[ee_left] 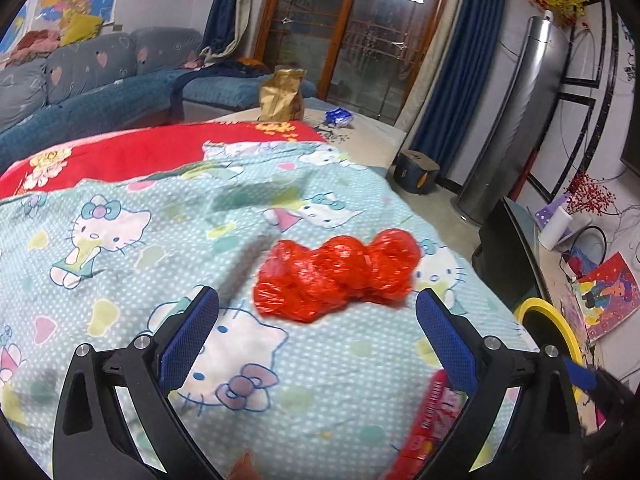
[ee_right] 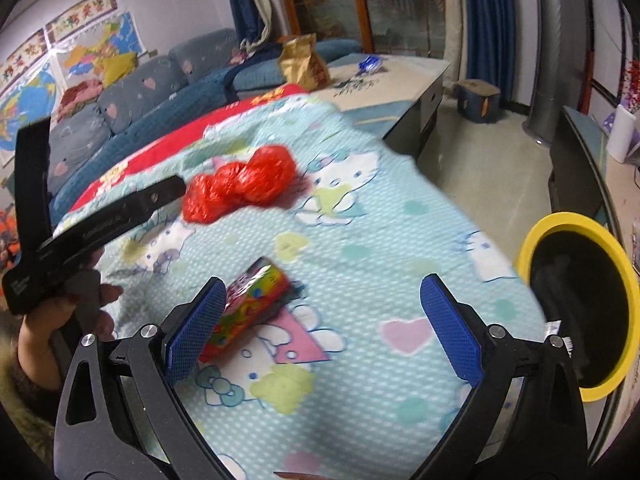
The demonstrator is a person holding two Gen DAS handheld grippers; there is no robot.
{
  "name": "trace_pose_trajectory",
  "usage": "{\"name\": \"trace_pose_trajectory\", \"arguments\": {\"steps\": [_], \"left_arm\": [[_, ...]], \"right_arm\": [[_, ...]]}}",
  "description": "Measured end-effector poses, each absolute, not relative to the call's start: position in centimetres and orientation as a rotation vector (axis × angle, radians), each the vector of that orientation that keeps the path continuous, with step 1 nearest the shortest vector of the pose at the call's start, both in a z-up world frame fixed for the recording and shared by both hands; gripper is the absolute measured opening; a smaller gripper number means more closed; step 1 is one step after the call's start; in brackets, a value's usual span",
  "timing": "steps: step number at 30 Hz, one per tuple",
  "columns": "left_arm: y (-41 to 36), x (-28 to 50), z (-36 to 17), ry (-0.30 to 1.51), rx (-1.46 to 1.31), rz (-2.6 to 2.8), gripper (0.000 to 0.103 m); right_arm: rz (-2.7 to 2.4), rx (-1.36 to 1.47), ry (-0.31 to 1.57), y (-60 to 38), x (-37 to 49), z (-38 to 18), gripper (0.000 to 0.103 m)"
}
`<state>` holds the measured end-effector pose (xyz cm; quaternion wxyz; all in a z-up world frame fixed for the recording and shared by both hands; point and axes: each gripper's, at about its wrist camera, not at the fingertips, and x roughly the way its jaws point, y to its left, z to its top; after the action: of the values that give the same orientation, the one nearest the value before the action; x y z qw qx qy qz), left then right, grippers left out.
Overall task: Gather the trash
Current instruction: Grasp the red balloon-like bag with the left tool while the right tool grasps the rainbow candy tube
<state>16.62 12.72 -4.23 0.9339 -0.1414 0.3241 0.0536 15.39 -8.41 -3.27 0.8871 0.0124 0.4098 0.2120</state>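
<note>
A crumpled red plastic bag [ee_left: 338,276] [ee_right: 240,184] lies on the light-blue cartoon-cat cloth [ee_left: 140,240] [ee_right: 380,240]. My left gripper [ee_left: 316,336] is open just short of it, with nothing between its blue pads; its black body [ee_right: 100,220] shows at the left of the right wrist view, held by a hand. A red colourful snack wrapper [ee_right: 248,308] [ee_left: 428,424] lies nearer me. My right gripper [ee_right: 320,328] is open, its left pad right beside the wrapper. A black bin with a yellow rim [ee_right: 524,248] [ee_left: 560,320] stands off the table's right edge.
At the far end of the table stand a gold paper bag [ee_left: 282,94] [ee_right: 302,62] and a small blue wrapper [ee_left: 338,116] [ee_right: 370,62]. A red cloth [ee_left: 140,152] lies under the blue one. Blue sofa [ee_left: 100,80] at left; silver tower unit [ee_left: 516,120] and cluttered cabinet [ee_left: 600,288] at right.
</note>
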Motion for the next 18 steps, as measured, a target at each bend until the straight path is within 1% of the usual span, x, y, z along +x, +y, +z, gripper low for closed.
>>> {"name": "trace_pose_trajectory", "arguments": {"steps": [5,7,8,10,12,14,16,17,18], "left_arm": [[14.1,17.9,-5.7,0.694,-0.333,0.098,0.094],[14.5,18.3,-6.2,0.704,-0.360,0.089,0.082],[14.8,18.5,-6.6,0.707,-0.378,0.084,0.079],[15.3,18.9,-7.2,0.719,-0.408,0.074,0.071],[15.8,19.3,-7.9,0.729,-0.440,0.066,0.068],[15.9,19.7,-8.5,0.739,-0.456,0.066,0.068],[16.1,20.1,-9.0,0.748,-0.476,0.062,0.067],[16.3,20.2,-9.3,0.752,-0.489,0.060,0.065],[16.4,20.3,-9.4,0.753,-0.498,0.058,0.064]], "right_arm": [[0.478,0.024,0.895,-6.3,15.5,-4.4,0.090],[0.492,0.042,0.912,-5.7,15.7,-4.8,0.090],[0.498,0.048,0.921,-5.4,15.9,-5.0,0.090],[0.502,0.050,0.929,-5.0,16.1,-5.3,0.088],[0.511,0.049,0.937,-4.5,16.2,-5.6,0.084],[0.517,0.046,0.952,-4.0,16.3,-6.0,0.075],[0.520,0.054,0.981,-3.7,16.4,-6.8,0.068],[0.519,0.057,0.987,-3.6,16.4,-7.0,0.063],[0.521,0.063,0.994,-3.6,16.3,-7.3,0.062]]}}
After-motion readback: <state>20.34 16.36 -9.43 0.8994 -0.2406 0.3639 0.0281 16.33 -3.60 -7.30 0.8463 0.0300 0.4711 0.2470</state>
